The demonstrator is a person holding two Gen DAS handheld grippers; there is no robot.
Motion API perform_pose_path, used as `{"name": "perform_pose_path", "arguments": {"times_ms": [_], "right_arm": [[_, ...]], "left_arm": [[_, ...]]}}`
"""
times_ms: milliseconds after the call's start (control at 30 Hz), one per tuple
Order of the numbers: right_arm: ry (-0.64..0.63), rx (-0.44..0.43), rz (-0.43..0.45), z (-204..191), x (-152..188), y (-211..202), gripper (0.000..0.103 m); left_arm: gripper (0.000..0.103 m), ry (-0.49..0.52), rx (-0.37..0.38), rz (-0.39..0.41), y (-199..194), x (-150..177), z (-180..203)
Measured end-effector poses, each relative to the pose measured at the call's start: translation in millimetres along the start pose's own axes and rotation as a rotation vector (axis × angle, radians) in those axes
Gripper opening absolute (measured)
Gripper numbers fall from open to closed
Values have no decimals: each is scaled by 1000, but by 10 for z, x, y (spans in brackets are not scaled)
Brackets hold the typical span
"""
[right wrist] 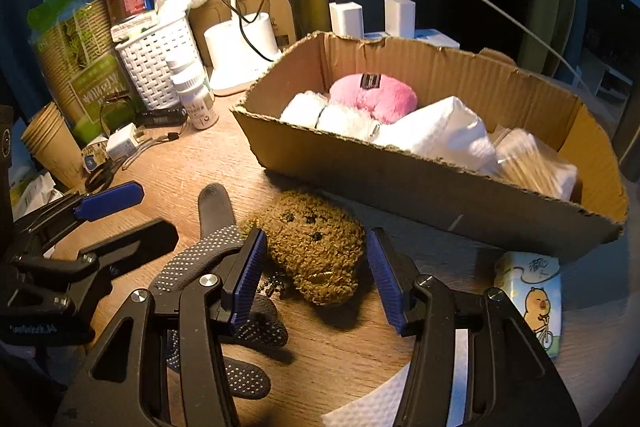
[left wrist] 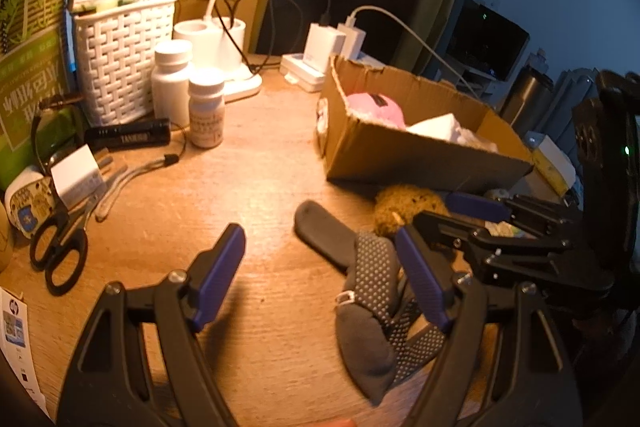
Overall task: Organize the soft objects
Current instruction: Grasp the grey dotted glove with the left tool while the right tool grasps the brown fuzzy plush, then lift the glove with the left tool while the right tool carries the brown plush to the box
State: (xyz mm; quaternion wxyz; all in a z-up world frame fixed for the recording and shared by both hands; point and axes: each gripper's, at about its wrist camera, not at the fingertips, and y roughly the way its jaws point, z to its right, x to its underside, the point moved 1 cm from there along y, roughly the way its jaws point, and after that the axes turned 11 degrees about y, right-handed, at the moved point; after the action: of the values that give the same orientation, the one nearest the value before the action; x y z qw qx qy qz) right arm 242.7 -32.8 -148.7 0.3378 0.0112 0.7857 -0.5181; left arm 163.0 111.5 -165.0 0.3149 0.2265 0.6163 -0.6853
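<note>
Left wrist view
Left tongs (left wrist: 320,275): spread wide, pinching nothing, low over the desk (left wrist: 248,187).
Dotted glove (left wrist: 376,299): crumpled on the desk in front of the cardboard box (left wrist: 420,151), its dark finger stretched toward the middle of the desk; it lies against the inner face of the right-hand finger of these tongs, not between both.
Brown plush toy (left wrist: 408,205): between the glove and the front wall of the box, partly hidden by the right tongs (left wrist: 440,223).
Box contents: a pink plush toy (left wrist: 376,107) and white cloth show above the rim.
Clutter: scissors (left wrist: 60,251), a torch (left wrist: 128,137) and pill bottles (left wrist: 206,113) sit well left of the box.

Right wrist view
Right tongs (right wrist: 316,279): spread, with the brown plush toy (right wrist: 314,247) lying between the two pads; neither pad visibly presses it.
Brown plush toy, place: on the desk (right wrist: 160,167) just in front of the box (right wrist: 420,183), touching the glove (right wrist: 216,259) on its left side.
Bead chain (right wrist: 276,285): hangs from the toy toward the glove.
Tissue pack (right wrist: 532,299): on the desk in front of the box's right end.
Left tongs (right wrist: 120,211): spread, just left of the glove.

Risks, as a judgement
Double grab: the left pad of the right tongs overlaps the glove, so closing may pinch the glove along with the toy.
Snag: the chain could catch the glove and drag it.
Collision: both tongs crowd the same spot and may knock together.
Box wall: a low lift could bump the toy on the front rim.
</note>
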Motion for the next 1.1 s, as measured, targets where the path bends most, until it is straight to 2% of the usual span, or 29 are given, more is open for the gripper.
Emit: {"name": "perform_pose_path", "arguments": {"times_ms": [200,400,633,700,733,800,867,967,1100], "right_arm": [[11,-6,-27,15,5,97,55],[4,-18,-28,30,19,68,42],[4,-27,5,102,45,-93,40],[9,-33,19,140,55,-163,40],[11,-35,25,156,58,-190,40],[18,-41,38,199,69,-259,40],[24,-45,48,238,76,-321,40],[34,-51,65,306,94,-415,40],[44,-55,84,397,116,-533,40]], "left_arm": [[79,20,5,-52,86,82,72],[79,33,-4,-80,109,113,131],[77,81,-7,-109,150,150,297],[62,95,-4,-116,163,159,351],[60,106,-6,-125,175,167,387],[48,127,-9,-129,185,167,442],[40,148,-5,-129,193,170,508],[35,174,7,-130,209,173,604],[34,200,10,-113,189,190,727]]}}
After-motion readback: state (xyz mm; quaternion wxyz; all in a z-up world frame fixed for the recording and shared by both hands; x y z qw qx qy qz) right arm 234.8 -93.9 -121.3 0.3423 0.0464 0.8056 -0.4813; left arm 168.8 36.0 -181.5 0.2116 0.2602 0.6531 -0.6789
